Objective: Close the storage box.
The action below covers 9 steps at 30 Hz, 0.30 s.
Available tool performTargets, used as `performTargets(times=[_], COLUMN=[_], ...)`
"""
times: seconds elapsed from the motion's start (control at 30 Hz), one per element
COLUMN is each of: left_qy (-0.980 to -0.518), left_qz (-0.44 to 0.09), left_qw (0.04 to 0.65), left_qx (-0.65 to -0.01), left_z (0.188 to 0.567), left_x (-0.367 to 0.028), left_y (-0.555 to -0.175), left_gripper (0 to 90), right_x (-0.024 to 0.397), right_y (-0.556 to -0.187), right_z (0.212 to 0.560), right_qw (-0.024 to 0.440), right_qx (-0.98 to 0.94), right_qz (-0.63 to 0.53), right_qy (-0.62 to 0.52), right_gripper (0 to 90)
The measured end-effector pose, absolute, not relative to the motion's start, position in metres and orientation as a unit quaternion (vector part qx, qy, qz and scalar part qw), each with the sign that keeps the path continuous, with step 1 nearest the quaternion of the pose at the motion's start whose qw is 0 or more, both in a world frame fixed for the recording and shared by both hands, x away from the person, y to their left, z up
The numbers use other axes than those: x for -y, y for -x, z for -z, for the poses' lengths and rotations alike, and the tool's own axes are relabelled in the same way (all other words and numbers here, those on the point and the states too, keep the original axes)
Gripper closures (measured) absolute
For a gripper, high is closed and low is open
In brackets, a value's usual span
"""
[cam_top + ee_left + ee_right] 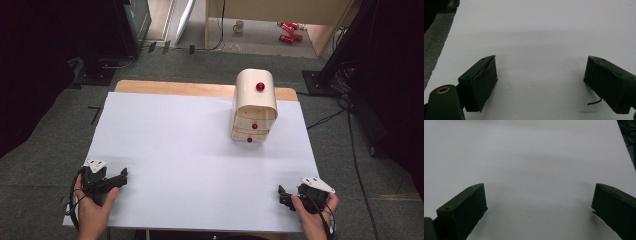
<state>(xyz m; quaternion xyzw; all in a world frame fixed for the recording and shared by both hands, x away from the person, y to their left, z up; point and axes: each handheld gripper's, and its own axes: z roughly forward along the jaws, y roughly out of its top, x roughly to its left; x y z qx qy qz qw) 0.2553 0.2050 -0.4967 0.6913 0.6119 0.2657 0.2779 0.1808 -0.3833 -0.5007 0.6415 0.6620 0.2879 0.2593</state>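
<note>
Your left gripper (121, 178) sits at the near left corner of the surface (175, 150), held in your left hand (92, 210), with its grey three-cornered plate on top and its cable looping off the near edge. In the left gripper view its jaws stand wide apart, released, with bare white surface between them and nothing touching the pads; a short loose thread hangs by the right-hand jaw.

Your right gripper (283, 196) rests at the near right corner, held in your right hand (314, 220), its jaws pointing toward the middle of the near edge. In the right gripper view (539, 212) those jaws are also spread wide and released, with bare surface between them.

The thing nearest your grippers is the small cream drawer chest (254, 105), standing upright close to the far edge, toward the far right corner and well apart from both grippers. It has a rounded top and red knobs (260, 86) on its front; the lower drawers look pulled out in steps, each a little farther than the one above.

Past the far edge, a mug (239, 26) and some red items (288, 31) lie on the floor.
</note>
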Motion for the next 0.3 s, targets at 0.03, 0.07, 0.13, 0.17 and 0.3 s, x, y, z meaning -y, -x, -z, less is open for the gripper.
performTargets(times=[0.03, 0.07, 0.13, 0.17, 0.3], left_qy=[-0.691, -0.691, -0.691, -0.691, -0.691], left_qz=[-0.266, -0.266, -0.266, -0.266, -0.266], left_qw=[0.278, 0.278, 0.278, 0.278, 0.278], left_qx=[-0.612, -0.612, -0.612, -0.612, -0.612], left_z=[0.4967, 0.4967, 0.4967, 0.4967, 0.4968], left_x=[-0.2050, -0.2049, -0.2049, -0.2050, -0.2049], left_y=[-0.2553, -0.2553, -0.2553, -0.2553, -0.2553], left_gripper=[11.3, 11.4, 11.3, 11.3, 11.3], right_x=[0.3836, 0.3834, 0.3821, 0.3813, 0.3809], right_y=[-0.1806, -0.1804, -0.1803, -0.1804, -0.1795], right_z=[0.5026, 0.5031, 0.5033, 0.5038, 0.5046], right_qw=[0.259, 0.260, 0.262, 0.264, 0.266], right_qx=[-0.663, -0.663, -0.664, -0.667, -0.664], right_qz=[-0.286, -0.284, -0.284, -0.283, -0.285], right_qy=[-0.642, -0.642, -0.639, -0.637, -0.638], right_gripper=[0.0, 0.0, 0.0, 0.0, 0.0])
